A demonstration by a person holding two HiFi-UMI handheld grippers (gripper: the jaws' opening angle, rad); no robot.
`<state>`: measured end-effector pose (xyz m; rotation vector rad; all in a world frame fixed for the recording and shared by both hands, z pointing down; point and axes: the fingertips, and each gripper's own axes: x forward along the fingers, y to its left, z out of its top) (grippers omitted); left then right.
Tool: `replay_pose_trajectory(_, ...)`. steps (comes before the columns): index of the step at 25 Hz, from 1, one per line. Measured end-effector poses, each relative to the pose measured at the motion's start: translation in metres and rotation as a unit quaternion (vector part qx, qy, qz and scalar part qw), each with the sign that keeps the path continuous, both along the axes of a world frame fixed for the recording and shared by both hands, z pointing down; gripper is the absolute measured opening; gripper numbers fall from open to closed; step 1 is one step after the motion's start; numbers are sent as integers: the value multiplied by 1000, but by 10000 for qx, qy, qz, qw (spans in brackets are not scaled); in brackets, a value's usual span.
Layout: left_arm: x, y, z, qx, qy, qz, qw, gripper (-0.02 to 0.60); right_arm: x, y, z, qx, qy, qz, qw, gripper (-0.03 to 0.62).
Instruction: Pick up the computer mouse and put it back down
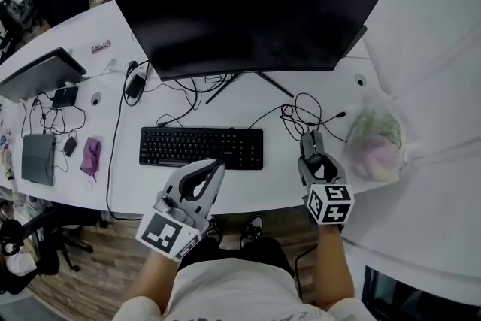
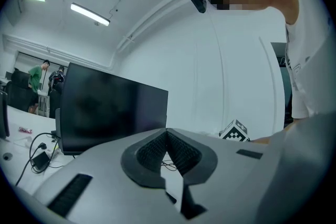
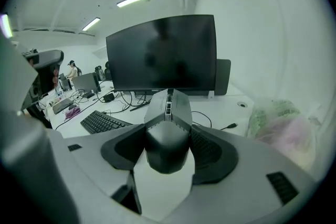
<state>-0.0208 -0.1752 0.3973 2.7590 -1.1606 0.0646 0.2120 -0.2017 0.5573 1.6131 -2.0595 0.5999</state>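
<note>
A dark grey wired computer mouse (image 1: pixel 312 141) sits between the jaws of my right gripper (image 1: pixel 314 155), over the white desk (image 1: pixel 248 195) right of the keyboard. In the right gripper view the mouse (image 3: pixel 168 134) fills the gap between the fingers (image 3: pixel 207 147), which press on its two sides; its cable runs off toward the monitor. Whether it touches the desk I cannot tell. My left gripper (image 1: pixel 218 165) hangs over the desk's front edge below the keyboard, its jaws closed tip to tip with nothing in them. In the left gripper view it (image 2: pixel 167 132) points up at the monitor and wall.
A black keyboard (image 1: pixel 201 147) lies mid-desk before a large dark monitor (image 1: pixel 240 22). Loose black cables (image 1: pixel 301 113) coil behind the mouse. A filled clear plastic bag (image 1: pixel 376 143) sits at the right. A laptop (image 1: pixel 37 75) and small devices crowd the far left.
</note>
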Motion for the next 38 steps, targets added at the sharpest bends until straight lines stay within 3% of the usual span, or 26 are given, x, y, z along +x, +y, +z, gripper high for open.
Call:
replay_pose_trajectory(16, -3, 13, -36, 426, 181, 93, 9989, 5, -6, 6, -90, 1120, -116, 76, 9936, 278)
replay_pose_trajectory(38, -14, 17, -82, 1010, 417, 152, 9939, 5, -6, 21, -209, 2546, -309, 309, 9661, 276)
